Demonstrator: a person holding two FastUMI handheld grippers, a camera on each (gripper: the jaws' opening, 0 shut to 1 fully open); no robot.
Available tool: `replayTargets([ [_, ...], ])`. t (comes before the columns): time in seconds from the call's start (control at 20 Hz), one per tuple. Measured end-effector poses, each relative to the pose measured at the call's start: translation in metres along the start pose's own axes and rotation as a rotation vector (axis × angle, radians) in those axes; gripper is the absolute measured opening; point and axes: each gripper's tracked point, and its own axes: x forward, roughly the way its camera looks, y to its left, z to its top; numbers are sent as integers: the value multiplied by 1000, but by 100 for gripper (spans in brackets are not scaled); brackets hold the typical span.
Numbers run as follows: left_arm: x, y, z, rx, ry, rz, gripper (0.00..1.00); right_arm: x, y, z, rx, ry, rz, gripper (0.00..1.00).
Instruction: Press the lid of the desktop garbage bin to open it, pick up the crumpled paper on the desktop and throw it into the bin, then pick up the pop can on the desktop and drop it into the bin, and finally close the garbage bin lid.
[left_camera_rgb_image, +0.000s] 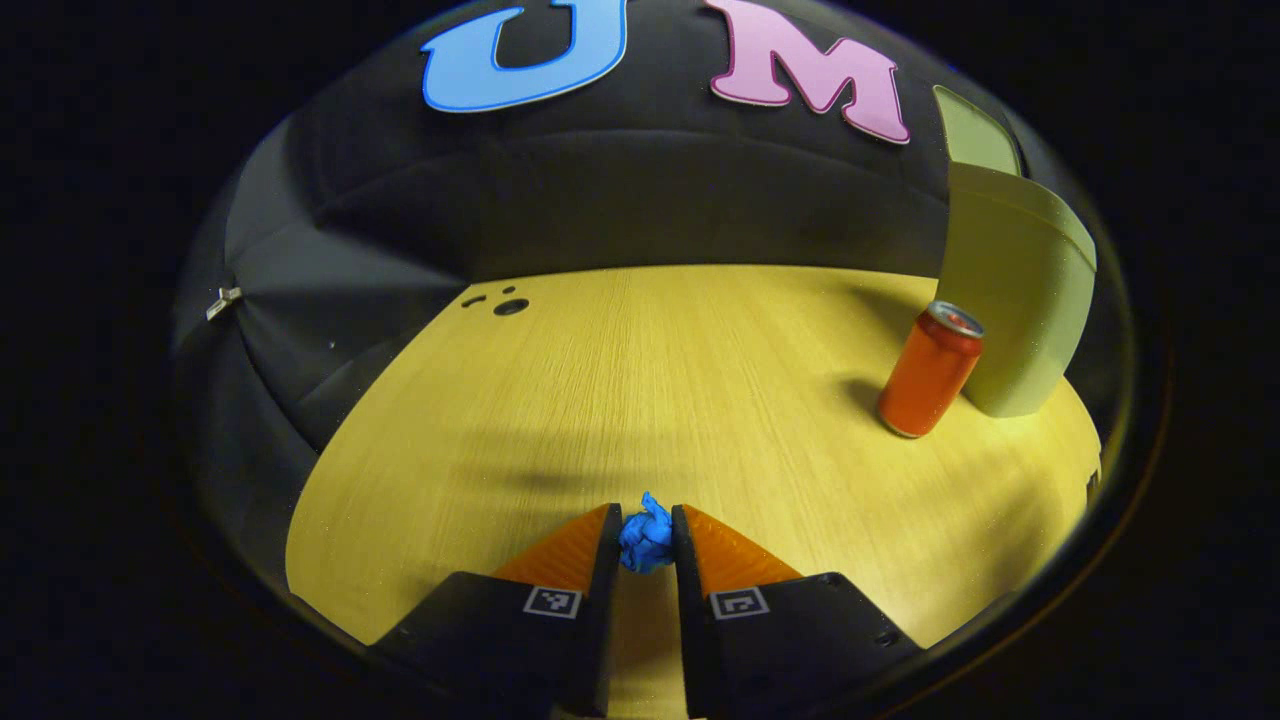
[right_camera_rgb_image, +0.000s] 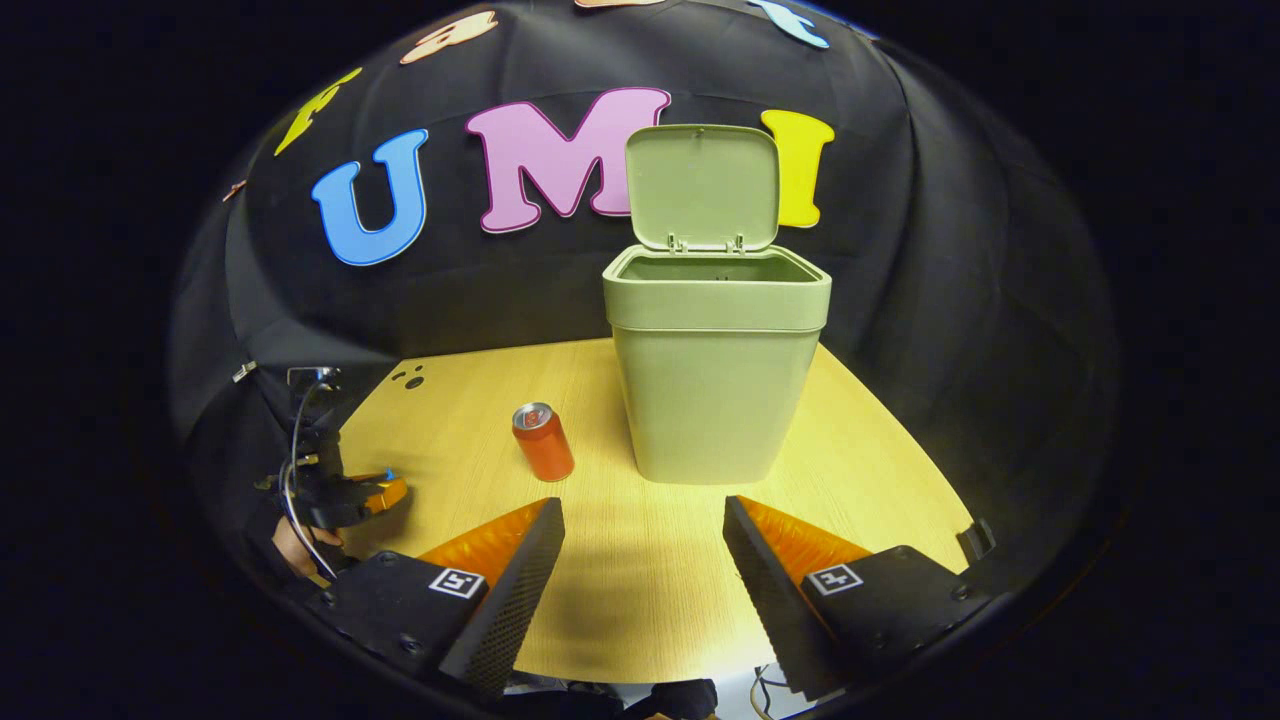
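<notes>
In the left gripper view, my left gripper is shut on a small blue crumpled paper, held just above the wooden desktop. The orange pop can stands upright at the right, beside the green bin. In the right gripper view, the green bin stands ahead with its lid swung up and open. The pop can stands to its left. My right gripper is open, hovering over the desktop short of the bin. The left gripper with a hand shows at far left.
A few dark holes mark the desktop's far left corner. The black cloth wall closes off the back and sides. The desktop's right edge runs close to the bin.
</notes>
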Motion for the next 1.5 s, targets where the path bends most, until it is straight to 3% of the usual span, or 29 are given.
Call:
replayTargets([
  [0.3, -50, -24, 69, -60, -104, -1, 36, 24, -24, 8, 3, 2, 39, 99],
  [0.35, -59, -30, 84, -65, -125, -9, 32, 27, -28, 10, 3, -2, 42, 99],
  [0.4, -67, -37, 98, -70, -144, -21, 36, 29, -33, 13, 3, -7, 46, 99],
  [0.65, -100, -79, 174, -46, -249, -90, 29, 45, -53, 18, 15, -5, 66, 99],
  [0.95, -118, -170, 248, -2, -339, -233, 32, 60, -64, 22, 21, 2, 106, 100],
  [1.05, -120, -201, 266, 25, -369, -281, 28, 64, -67, 24, 17, 2, 118, 99],
  [1.1, -120, -216, 273, 34, -376, -306, 32, 66, -69, 25, 16, 2, 122, 100],
  [1.4, -116, -303, 301, 72, -411, -451, 29, 76, -81, 25, 15, 9, 145, 99],
  [1.45, -114, -315, 301, 80, -408, -476, 36, 76, -82, 23, 17, 14, 149, 99],
  [1.5, -111, -327, 301, 83, -406, -497, 33, 76, -82, 22, 18, 19, 155, 99],
])
